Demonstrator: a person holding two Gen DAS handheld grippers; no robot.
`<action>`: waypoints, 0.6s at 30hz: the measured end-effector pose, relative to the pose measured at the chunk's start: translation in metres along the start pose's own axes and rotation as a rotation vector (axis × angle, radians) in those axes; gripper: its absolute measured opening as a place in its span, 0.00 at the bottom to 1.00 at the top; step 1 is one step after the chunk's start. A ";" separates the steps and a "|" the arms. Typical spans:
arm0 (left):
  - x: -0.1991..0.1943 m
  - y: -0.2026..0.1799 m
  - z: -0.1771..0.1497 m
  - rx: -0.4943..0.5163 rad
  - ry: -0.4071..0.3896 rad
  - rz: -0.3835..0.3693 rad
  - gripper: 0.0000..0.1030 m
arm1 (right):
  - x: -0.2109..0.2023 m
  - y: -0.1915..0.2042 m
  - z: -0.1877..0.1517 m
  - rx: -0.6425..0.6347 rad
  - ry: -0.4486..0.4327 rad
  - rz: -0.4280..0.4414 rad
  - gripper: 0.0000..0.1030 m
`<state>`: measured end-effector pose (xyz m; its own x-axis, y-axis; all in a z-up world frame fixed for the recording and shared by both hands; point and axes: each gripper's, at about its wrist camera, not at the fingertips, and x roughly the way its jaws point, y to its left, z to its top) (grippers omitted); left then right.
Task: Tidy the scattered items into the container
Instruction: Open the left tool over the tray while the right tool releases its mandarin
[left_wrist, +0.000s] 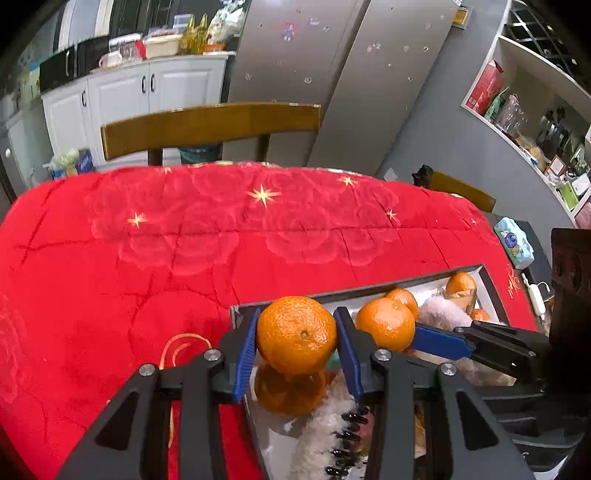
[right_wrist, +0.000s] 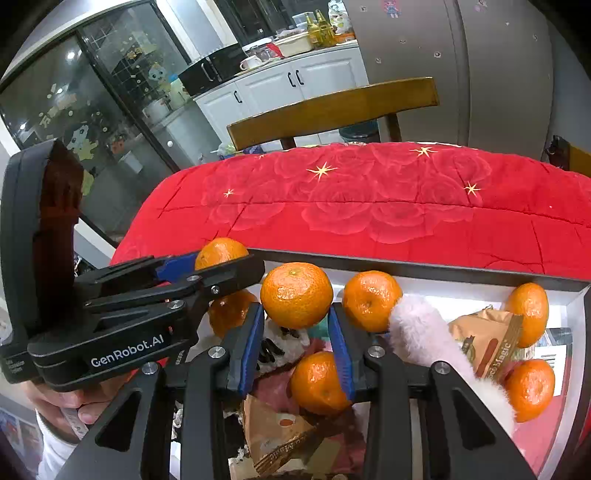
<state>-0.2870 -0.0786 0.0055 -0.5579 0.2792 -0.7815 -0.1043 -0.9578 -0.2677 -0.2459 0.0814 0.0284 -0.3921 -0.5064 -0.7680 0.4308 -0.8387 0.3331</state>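
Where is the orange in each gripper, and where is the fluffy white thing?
Left gripper's orange (left_wrist: 296, 334): left wrist view, middle of the peel.
Right gripper's orange (right_wrist: 296, 295): right wrist view, middle of the peel.
Fluffy white thing (right_wrist: 417, 325): right wrist view, its upper end.

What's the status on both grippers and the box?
Left gripper shut on a mandarin, right gripper on another mandarin. Both over the box, already crowded. Nothing blocking.
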 end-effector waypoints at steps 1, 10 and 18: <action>0.001 -0.001 0.000 0.000 -0.001 0.004 0.40 | 0.000 0.001 0.001 -0.002 0.000 -0.003 0.34; 0.000 -0.006 -0.002 0.032 -0.002 0.054 0.41 | -0.004 0.011 -0.003 -0.061 -0.016 -0.028 0.45; -0.015 -0.018 0.000 0.054 -0.079 0.035 1.00 | -0.020 0.019 0.000 -0.085 -0.072 0.000 0.87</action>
<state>-0.2768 -0.0660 0.0221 -0.6248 0.2416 -0.7425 -0.1272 -0.9697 -0.2085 -0.2297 0.0755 0.0500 -0.4482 -0.5218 -0.7259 0.4966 -0.8205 0.2832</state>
